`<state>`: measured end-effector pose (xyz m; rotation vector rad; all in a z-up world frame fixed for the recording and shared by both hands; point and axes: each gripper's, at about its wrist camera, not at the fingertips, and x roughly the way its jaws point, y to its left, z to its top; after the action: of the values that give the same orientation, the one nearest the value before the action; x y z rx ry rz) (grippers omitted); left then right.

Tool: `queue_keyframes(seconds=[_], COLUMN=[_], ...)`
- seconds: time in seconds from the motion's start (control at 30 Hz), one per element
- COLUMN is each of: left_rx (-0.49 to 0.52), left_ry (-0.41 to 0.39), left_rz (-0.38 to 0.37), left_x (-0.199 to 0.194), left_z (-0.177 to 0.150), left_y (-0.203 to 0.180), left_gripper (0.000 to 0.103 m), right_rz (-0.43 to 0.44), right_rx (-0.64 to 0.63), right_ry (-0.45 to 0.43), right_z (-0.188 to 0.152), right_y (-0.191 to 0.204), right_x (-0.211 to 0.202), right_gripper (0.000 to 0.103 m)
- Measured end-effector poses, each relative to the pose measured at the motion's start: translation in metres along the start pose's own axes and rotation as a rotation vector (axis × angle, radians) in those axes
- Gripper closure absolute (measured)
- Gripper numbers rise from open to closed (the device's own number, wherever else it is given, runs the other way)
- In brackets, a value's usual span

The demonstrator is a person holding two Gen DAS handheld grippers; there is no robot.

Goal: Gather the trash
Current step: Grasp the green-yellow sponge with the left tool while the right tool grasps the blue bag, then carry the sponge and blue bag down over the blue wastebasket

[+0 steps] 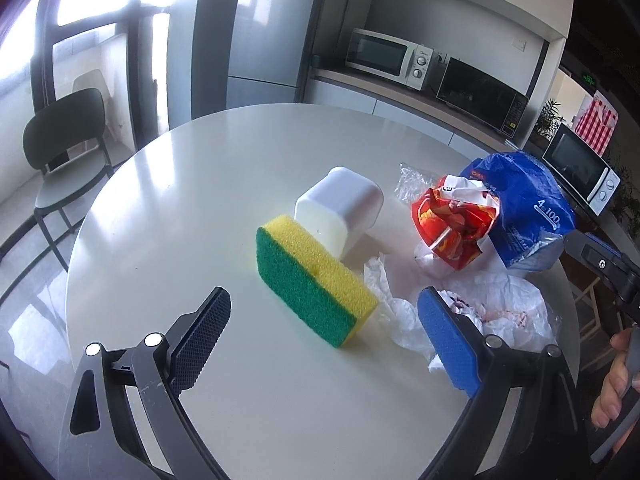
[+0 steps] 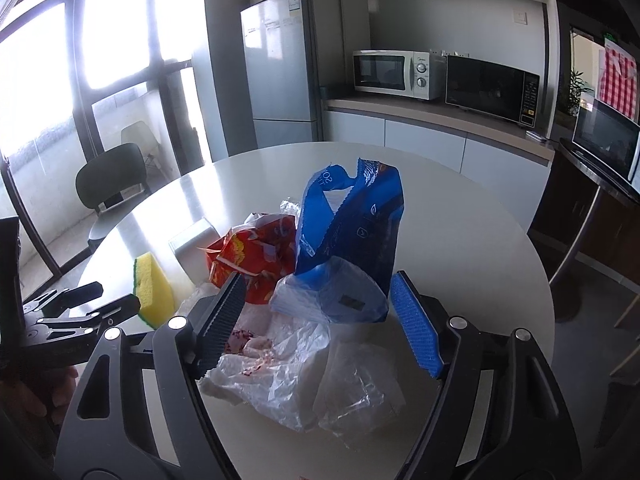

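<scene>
Trash is heaped on a round white table [image 1: 180,200]: a blue bag [image 1: 524,204], a red snack wrapper [image 1: 452,220], crumpled white plastic [image 1: 508,300] with pink stains, and a clear wrapper [image 2: 360,392]. My left gripper [image 1: 324,304] is open and hangs over the table, with a yellow and green sponge [image 1: 312,276] between and beyond its fingers. My right gripper [image 2: 319,284] is open; the foot of the blue bag [image 2: 352,220] stands between its fingers, and the white plastic [image 2: 280,364] lies under them. I cannot see either pad pressing on the bag.
A white tub [image 1: 340,208] lies on its side behind the sponge. A dark chair [image 1: 68,160] stands left of the table. A fridge [image 2: 280,60] and microwaves [image 2: 396,74] line the back counter. A hand [image 1: 616,380] holds the right gripper's handle.
</scene>
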<state>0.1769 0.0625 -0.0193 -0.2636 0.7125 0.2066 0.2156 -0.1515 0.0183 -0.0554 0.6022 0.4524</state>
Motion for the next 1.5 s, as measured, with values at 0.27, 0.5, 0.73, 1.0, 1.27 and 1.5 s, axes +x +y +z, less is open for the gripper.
queue_keyframes(seconds=[0.27, 0.5, 0.73, 1.0, 1.27, 1.5], left_rx=[-0.049, -0.114, -0.119, -0.085, 0.001, 0.058], left_ry=[0.082, 0.163, 0.116, 0.054, -0.006, -0.044], left_rz=[-0.031, -0.077, -0.068, -0.055, -0.056, -0.094], left_x=[0.033, 0.048, 0.03, 0.001, -0.04, -0.083], left_z=[0.004, -0.006, -0.014, -0.021, -0.031, -0.051], left_y=[0.011, 0.023, 0.027, 0.028, 0.013, 0.002], left_gripper=[0.012, 0.061, 0.078, 0.079, 0.079, 0.079], right_rz=[-0.021, -0.061, -0.084, -0.073, -0.029, -0.002], right_rx=[-0.017, -0.043, 0.003, 0.007, 0.016, 0.02], right_ry=[0.052, 0.019, -0.068, -0.11, -0.125, -0.14], right_z=[0.008, 0.003, -0.002, -0.018, -0.04, -0.061], right_y=[-0.002, -0.002, -0.011, -0.012, -0.001, 0.007], right_x=[0.026, 0.021, 0.001, -0.036, -0.075, -0.114], right_gripper=[0.058, 0.092, 0.096, 0.096, 0.096, 0.096])
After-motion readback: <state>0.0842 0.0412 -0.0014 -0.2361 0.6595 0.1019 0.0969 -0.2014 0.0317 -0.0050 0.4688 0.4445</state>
